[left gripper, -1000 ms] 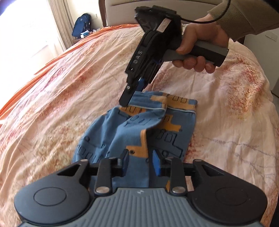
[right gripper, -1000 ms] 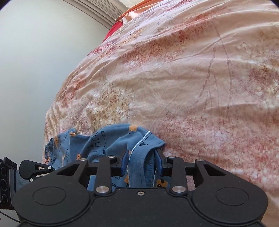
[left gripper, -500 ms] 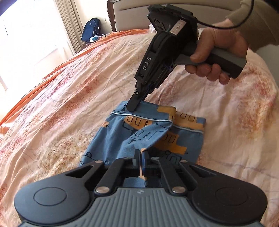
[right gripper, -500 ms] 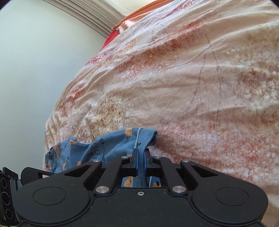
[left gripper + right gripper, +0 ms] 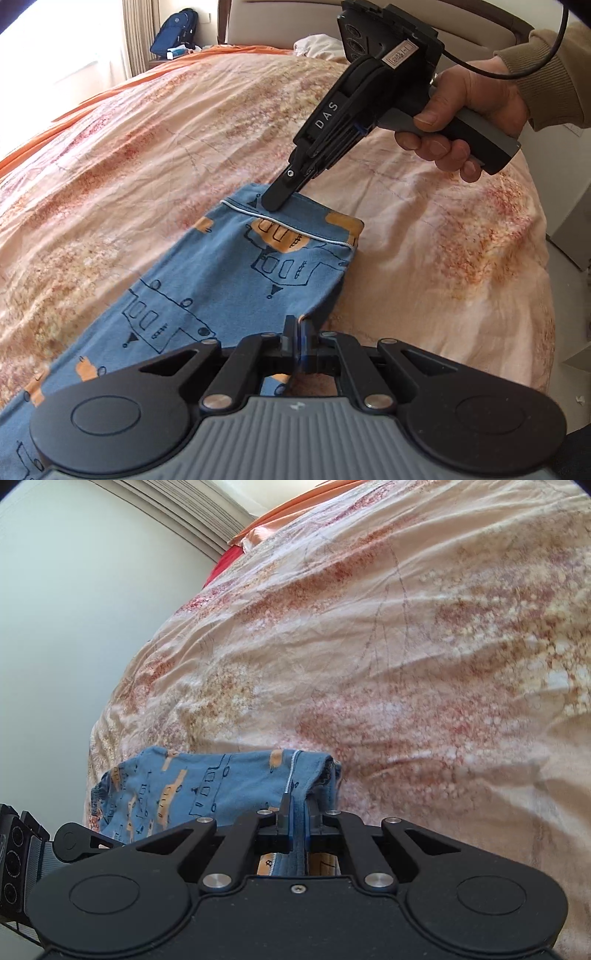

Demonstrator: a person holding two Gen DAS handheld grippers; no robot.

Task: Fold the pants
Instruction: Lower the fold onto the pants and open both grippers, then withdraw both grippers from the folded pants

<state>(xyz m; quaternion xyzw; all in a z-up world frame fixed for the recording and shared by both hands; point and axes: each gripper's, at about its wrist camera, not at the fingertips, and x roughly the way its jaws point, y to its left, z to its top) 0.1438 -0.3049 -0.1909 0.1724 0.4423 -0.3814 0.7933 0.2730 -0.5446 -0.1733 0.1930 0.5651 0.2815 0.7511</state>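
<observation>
**Both grippers pinch the pants, ready to fold**

The blue pants (image 5: 229, 280) lie flat on the bed (image 5: 147, 140). My left gripper (image 5: 297, 334) squeezes their near edge. My right gripper (image 5: 275, 201) squeezes the far end. Next I should lift both together, keeping the cloth even.

The left hand-held gripper (image 5: 297, 326) has black arms, silver screws, round caps and a ribbed grey body. The right hand-held gripper (image 5: 275, 201) is black, lettered "DAS", with a white label, grey handle and black cable. The hand (image 5: 469, 107) is bare-skinned, its sleeve (image 5: 554, 81) ribbed olive.
</observation>
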